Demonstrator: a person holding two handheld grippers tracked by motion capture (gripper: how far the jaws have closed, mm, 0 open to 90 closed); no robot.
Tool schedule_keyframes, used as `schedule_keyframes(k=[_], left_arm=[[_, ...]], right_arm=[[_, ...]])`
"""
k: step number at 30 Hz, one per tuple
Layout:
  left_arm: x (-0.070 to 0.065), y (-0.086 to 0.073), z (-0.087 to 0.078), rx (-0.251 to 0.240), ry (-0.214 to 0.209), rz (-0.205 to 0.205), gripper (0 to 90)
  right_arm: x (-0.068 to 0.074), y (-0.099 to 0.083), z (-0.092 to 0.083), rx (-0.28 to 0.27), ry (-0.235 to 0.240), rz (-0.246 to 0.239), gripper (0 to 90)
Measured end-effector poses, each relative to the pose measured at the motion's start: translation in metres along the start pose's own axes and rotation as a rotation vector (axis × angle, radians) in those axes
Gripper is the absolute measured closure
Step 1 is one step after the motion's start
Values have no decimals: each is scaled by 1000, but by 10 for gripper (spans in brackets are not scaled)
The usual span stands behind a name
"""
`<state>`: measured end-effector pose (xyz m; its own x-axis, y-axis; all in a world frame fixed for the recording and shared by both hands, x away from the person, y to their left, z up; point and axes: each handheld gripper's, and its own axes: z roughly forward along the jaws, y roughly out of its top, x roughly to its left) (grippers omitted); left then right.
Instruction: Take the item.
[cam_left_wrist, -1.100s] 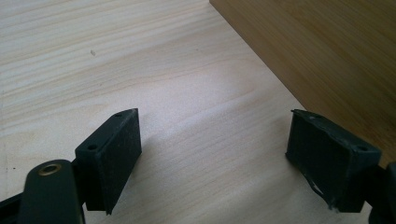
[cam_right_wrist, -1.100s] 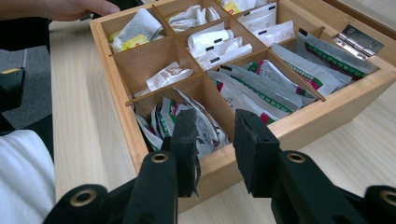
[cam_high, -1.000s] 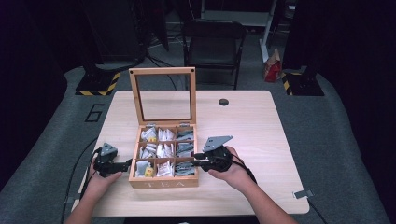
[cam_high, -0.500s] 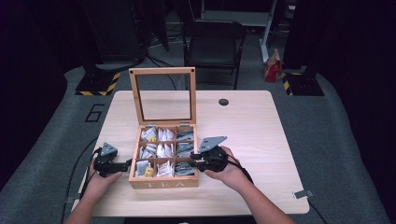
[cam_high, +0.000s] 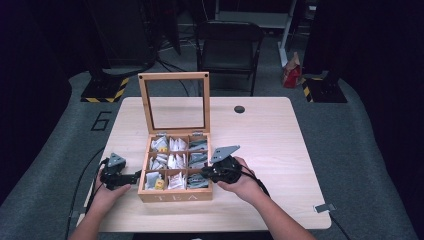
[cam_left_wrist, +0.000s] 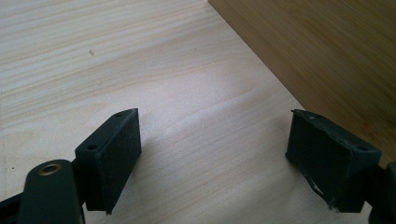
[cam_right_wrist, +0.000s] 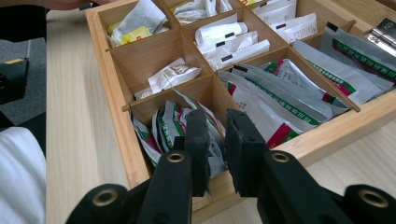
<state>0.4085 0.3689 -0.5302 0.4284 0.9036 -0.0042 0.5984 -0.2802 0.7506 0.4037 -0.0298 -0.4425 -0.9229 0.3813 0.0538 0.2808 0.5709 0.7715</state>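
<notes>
A: Which step is in hand?

B: A tea sachet (cam_right_wrist: 212, 135) is being taken from the wooden tea box (cam_high: 175, 192). The right tongs (cam_right_wrist: 218, 140) are lowered into the near corner compartment, where green-and-white sachets are packed upright. The jaws have just been closing; a narrow gap is seen between them, with a sachet's edge in it, but a firm pinch cannot be confirmed.

A: And the left tongs (cam_left_wrist: 212, 154)?

B: They are held wide open and empty, on the desk (cam_left_wrist: 140, 60) just beside the box wall.

A: What is called for next?

B: Probably the jaws must be closed fully on one sachet, then it is lifted straight up.
</notes>
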Motion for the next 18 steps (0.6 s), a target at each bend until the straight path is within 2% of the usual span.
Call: schedule_keyframes(k=[9,18], left_arm=[[0,0,0,4,-1,1,174],[0,0,0,0,0,0,174]], right_arm=[[-3,1,0,-1,6,-13,846],[-4,1,1,-7,10,-5,900]])
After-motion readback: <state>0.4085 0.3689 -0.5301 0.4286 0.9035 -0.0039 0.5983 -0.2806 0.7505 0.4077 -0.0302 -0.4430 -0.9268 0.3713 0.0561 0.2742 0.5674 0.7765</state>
